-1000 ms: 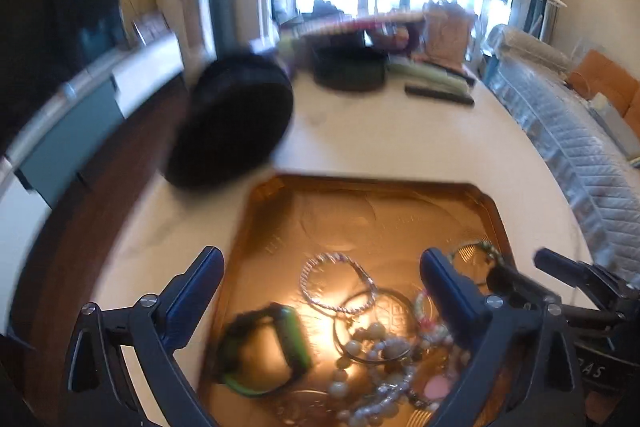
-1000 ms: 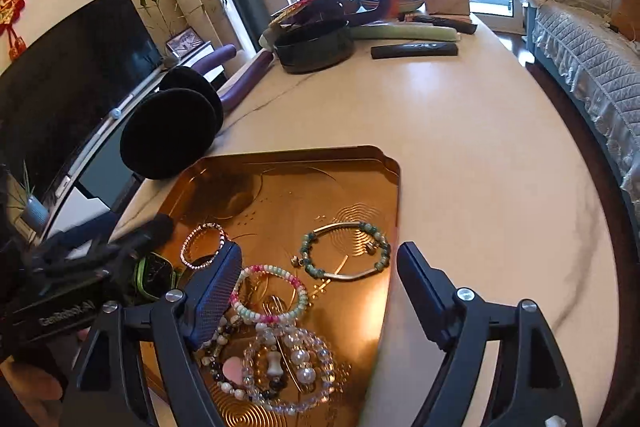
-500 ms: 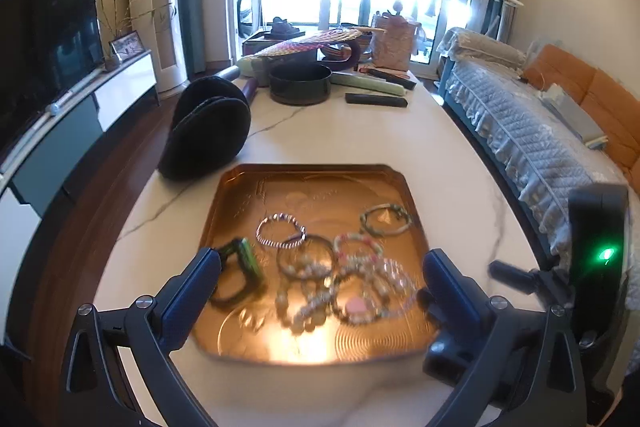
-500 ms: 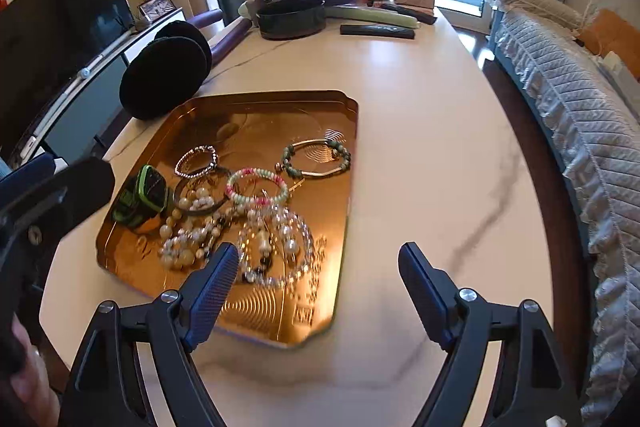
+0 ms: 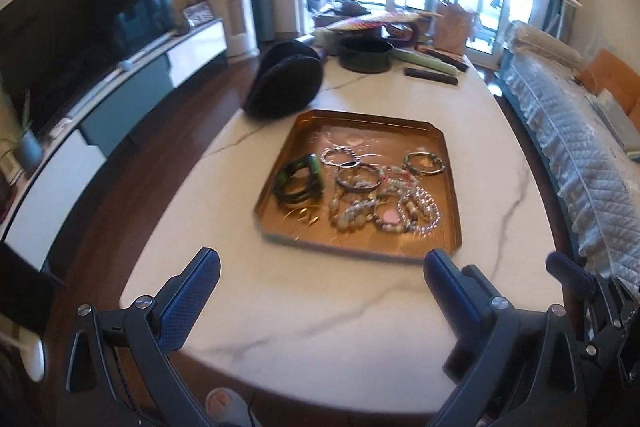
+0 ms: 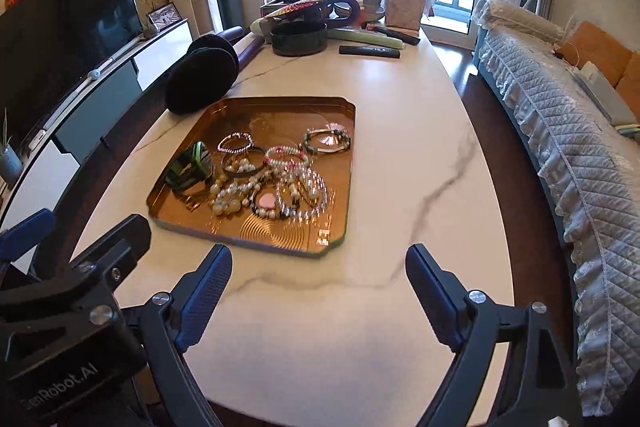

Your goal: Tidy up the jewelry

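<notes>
A copper tray lies on the white marble table and holds several bracelets and bead strings. Among them are a green-and-black band, a silver twisted bracelet, a green bead bangle and a pink heart charm. My left gripper hangs open above the bare table in front of the tray. My right gripper is also short of the tray, jaws opening with nothing between them.
Black round cushions lean at the table's left edge beyond the tray. A dark bowl, a remote and a paper bag crowd the far end. A quilted sofa runs along the right, a TV unit along the left.
Both grippers have pulled back and up from over the tray, so the whole tray now lies ahead of the fingers. The right jaws have widened slightly. The jewelry has stayed in place.
</notes>
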`<state>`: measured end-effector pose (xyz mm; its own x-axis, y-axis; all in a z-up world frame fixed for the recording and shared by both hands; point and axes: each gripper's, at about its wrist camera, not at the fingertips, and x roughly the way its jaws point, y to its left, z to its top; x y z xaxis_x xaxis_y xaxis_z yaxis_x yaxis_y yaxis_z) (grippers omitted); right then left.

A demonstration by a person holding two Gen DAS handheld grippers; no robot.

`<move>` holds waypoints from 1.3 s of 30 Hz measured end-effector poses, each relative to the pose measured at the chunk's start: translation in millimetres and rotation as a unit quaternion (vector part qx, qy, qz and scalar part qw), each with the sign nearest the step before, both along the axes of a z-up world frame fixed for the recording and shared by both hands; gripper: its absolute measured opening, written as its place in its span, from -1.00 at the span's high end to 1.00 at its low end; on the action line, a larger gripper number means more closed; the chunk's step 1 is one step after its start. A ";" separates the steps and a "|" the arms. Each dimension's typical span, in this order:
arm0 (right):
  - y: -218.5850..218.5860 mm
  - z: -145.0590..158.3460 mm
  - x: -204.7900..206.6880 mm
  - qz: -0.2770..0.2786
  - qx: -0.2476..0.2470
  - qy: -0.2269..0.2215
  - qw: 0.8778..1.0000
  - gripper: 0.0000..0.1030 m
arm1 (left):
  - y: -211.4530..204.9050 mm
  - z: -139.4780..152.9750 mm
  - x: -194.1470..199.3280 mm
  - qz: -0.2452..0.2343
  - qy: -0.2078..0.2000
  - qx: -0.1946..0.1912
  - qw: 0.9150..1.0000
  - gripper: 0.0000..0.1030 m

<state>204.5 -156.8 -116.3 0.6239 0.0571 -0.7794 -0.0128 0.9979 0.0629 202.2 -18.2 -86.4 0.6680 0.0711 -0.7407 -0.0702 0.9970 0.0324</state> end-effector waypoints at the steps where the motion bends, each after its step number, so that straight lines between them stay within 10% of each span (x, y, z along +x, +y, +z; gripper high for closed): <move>1: -0.1 1.7 -5.7 0.001 0.000 0.002 1.000 -0.68 | -2.5 4.2 -8.3 0.000 -0.008 0.013 1.000 -0.96; 6: -8.5 21.4 -48.7 -0.023 -0.019 -0.010 1.000 -0.69 | -18.4 34.9 -58.2 0.000 -0.060 0.069 0.996 -0.97; 18: -20.6 79.4 -115.3 -0.045 -0.008 0.002 0.999 -0.90 | -6.3 88.7 -117.8 0.003 -0.051 -0.007 0.999 -0.97; 39: 1.6 73.4 -103.2 -0.079 -0.080 -0.018 0.994 -0.92 | 0.1 70.8 -95.7 -0.001 -0.034 -0.012 0.999 -0.97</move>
